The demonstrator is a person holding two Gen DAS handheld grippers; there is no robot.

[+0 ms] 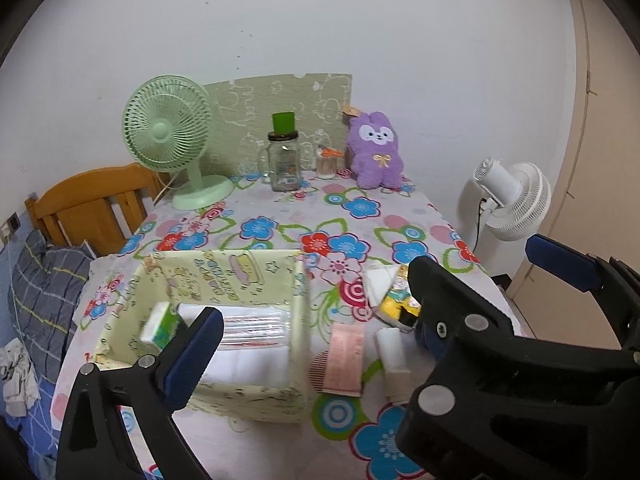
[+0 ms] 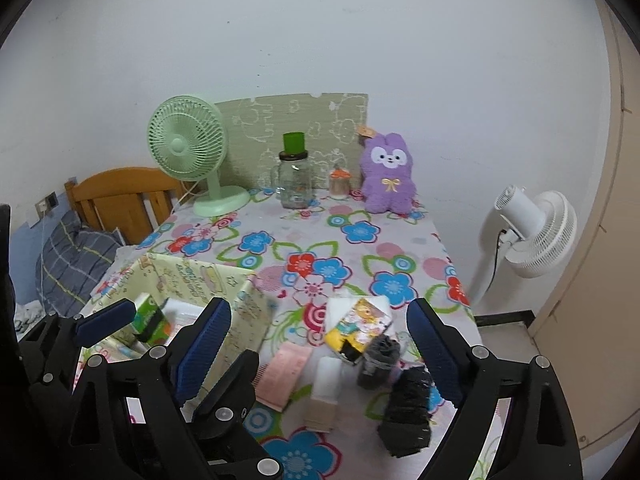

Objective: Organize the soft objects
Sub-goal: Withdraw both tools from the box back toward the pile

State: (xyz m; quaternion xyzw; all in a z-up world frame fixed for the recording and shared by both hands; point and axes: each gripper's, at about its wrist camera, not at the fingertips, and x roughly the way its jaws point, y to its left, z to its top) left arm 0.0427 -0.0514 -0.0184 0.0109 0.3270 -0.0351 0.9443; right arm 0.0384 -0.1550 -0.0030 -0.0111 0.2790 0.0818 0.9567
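A cream printed fabric box (image 1: pixel 224 276) stands on the flowered table at near left. It holds a green-white tissue pack (image 1: pixel 160 328) and a clear plastic pack (image 1: pixel 256 328). To its right lie a yellow cartoon pack (image 2: pixel 360 328), a pink packet (image 2: pixel 284 372), a white-beige roll (image 2: pixel 326 388), a dark grey sock bundle (image 2: pixel 378 360) and a black bundle (image 2: pixel 408 412). A purple plush bunny (image 2: pixel 386 174) sits at the back. My left gripper (image 1: pixel 312 340) hangs open over the box's right wall. My right gripper (image 2: pixel 320 340) is open above the loose items, holding nothing.
At the back stand a green desk fan (image 1: pixel 168 136), a glass jar (image 1: pixel 284 164) topped by a green cup, and a small swab jar (image 1: pixel 326 164). A white floor fan (image 2: pixel 536 232) is past the table's right edge. A wooden headboard (image 2: pixel 120 196) and bedding are left.
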